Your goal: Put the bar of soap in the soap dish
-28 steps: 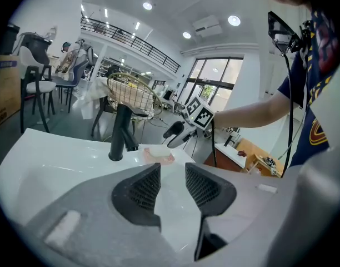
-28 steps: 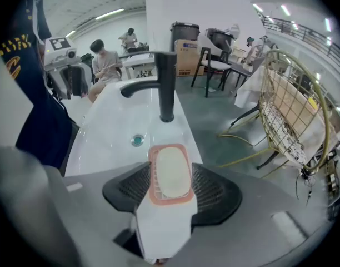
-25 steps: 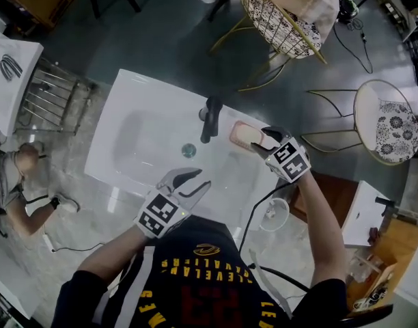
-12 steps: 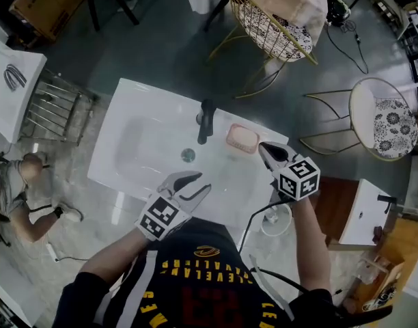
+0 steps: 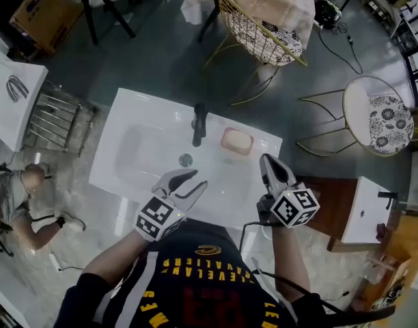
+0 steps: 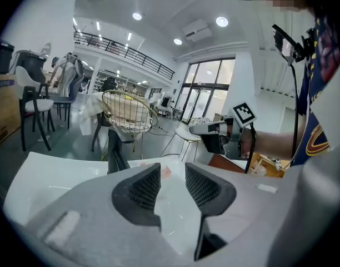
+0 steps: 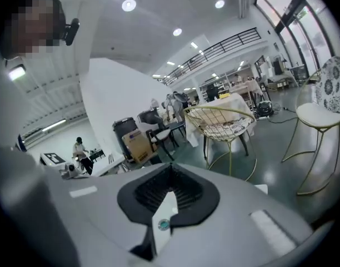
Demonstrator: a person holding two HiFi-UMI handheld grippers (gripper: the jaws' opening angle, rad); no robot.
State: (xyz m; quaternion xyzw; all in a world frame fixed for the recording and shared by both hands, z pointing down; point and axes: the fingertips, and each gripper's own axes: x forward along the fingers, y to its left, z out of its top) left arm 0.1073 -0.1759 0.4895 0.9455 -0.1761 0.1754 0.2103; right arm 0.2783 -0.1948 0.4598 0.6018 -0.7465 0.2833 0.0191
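Observation:
A pink bar of soap [image 5: 236, 141] lies in the soap dish on the white sink's [image 5: 141, 118] back rim, right of the black faucet [image 5: 197, 123]. My right gripper [image 5: 267, 160] is shut with nothing in it and hangs above the sink's front right corner, apart from the dish. In the right gripper view its pads [image 7: 171, 192] meet with nothing between them. My left gripper [image 5: 199, 178] stands open and empty over the sink's front edge, near the drain [image 5: 186, 160]. In the left gripper view the soap [image 6: 166, 171] shows between the open fingers [image 6: 142, 188], far off.
A gold wire chair [image 5: 260, 36] stands behind the sink and a round cushioned chair [image 5: 383, 125] to the right. At left are a metal rack [image 5: 55, 118] and a person crouched on the floor [image 5: 21, 193]. A white side table [image 5: 363, 210] is at right.
My right gripper let go at the soap dish, shut empty, rolled and drew back and up towards me. The soap stayed in the dish. The left gripper rose a little.

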